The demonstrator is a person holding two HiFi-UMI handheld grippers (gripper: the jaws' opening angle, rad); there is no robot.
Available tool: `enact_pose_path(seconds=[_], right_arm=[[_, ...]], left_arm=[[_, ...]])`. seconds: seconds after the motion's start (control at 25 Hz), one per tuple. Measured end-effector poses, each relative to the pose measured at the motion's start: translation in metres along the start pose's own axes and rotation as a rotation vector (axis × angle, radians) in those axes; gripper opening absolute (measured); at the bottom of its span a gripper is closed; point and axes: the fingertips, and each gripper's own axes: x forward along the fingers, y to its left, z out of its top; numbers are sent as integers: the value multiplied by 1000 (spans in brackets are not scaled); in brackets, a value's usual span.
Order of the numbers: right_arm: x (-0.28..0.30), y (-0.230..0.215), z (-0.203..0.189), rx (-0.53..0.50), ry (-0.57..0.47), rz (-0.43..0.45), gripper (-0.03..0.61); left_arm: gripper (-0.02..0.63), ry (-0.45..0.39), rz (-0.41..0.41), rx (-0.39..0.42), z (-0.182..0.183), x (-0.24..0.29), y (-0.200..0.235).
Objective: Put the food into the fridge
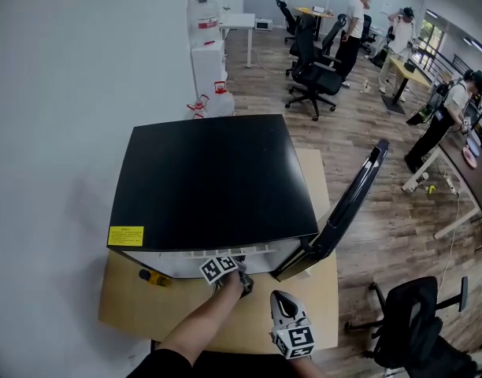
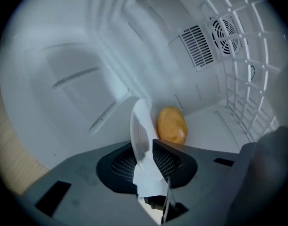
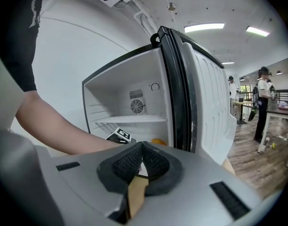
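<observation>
A black-topped white fridge (image 1: 209,179) stands on a wooden table (image 1: 139,313) with its door (image 1: 347,203) swung open to the right. My left gripper (image 1: 228,272) reaches into the fridge mouth. In the left gripper view its jaws (image 2: 145,144) stand slightly apart, with the rim of a white plate (image 2: 140,126) between them. A yellow-brown potato (image 2: 172,125) lies at the plate's far side, low in the white interior. My right gripper (image 1: 279,299) hangs over the table's front edge, shut (image 3: 142,147) and empty, facing the open fridge (image 3: 130,107).
A wire shelf (image 2: 247,79) and a fan grille (image 2: 226,29) line the fridge's inside. A small yellow object (image 1: 154,278) lies on the table at the fridge's front left. An office chair (image 1: 418,321) stands to the right. People stand further back among chairs and desks.
</observation>
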Motion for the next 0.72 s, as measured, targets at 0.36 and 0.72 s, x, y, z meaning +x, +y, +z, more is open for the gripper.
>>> enact_pose_path(seconds=[0.36, 0.72], right_arm=[[0, -8, -6, 11, 3, -27, 60], [0, -14, -9, 16, 8, -33, 60]], left_arm=[[191, -18, 89, 285, 11, 1, -8], [240, -4, 158, 502, 12, 3, -6]])
